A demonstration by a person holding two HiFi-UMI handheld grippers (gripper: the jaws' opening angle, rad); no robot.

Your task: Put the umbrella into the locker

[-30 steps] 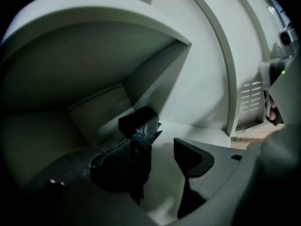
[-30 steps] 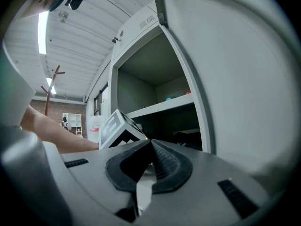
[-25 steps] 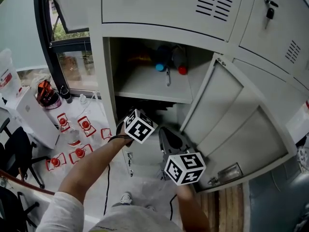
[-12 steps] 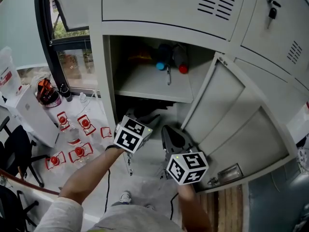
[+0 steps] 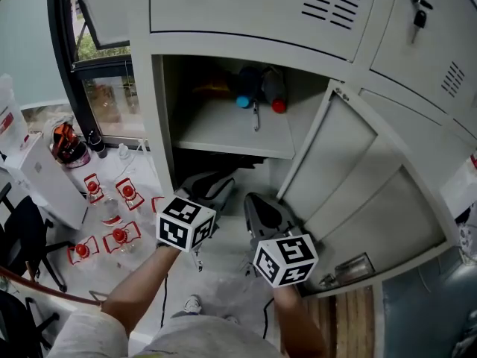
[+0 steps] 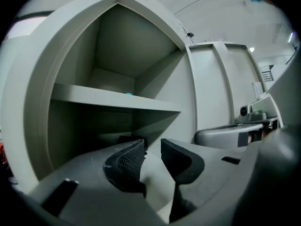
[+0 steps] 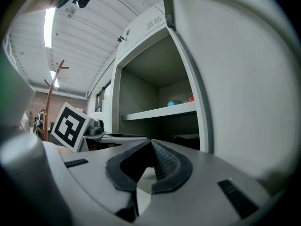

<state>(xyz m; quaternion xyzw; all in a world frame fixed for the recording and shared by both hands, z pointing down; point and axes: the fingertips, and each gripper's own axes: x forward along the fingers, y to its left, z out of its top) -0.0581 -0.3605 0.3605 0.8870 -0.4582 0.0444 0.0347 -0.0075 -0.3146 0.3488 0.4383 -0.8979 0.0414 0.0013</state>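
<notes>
Head view, one open locker bay.

Umbrella: dark, lying in the lower space of the locker, under the shelf. It is mostly in shadow and its outline is unclear. In the left gripper view the umbrella shows as a dark shape just beyond the jaws. In the right gripper view the umbrella lies below the shelf edge.

Left gripper: at the mouth of the lower space, pointing in, apart from the umbrella. Its jaws have just been closing and now stand a narrow gap apart. Nothing is between them.

Right gripper: just right of the left one, a little nearer. Its jaws meet at the tips and hold nothing.

Shelf contents, far side: two dark rolled items side by side.
- Blue cap on the left one.
- Red cap on the right one.
- A slim small item lies in front of them, too small to identify.

Door: swung open to the right of the bay.

Upper door: closed, above the bay, with vent slots.

Key: in the lock of the neighbouring door, far right.

Left of the locker:
- Window.
- White box.
- Black chair.
- Red pieces in clear packets, spread on the floor.

Near edge: the person's shoe, between the two forearms.
</notes>
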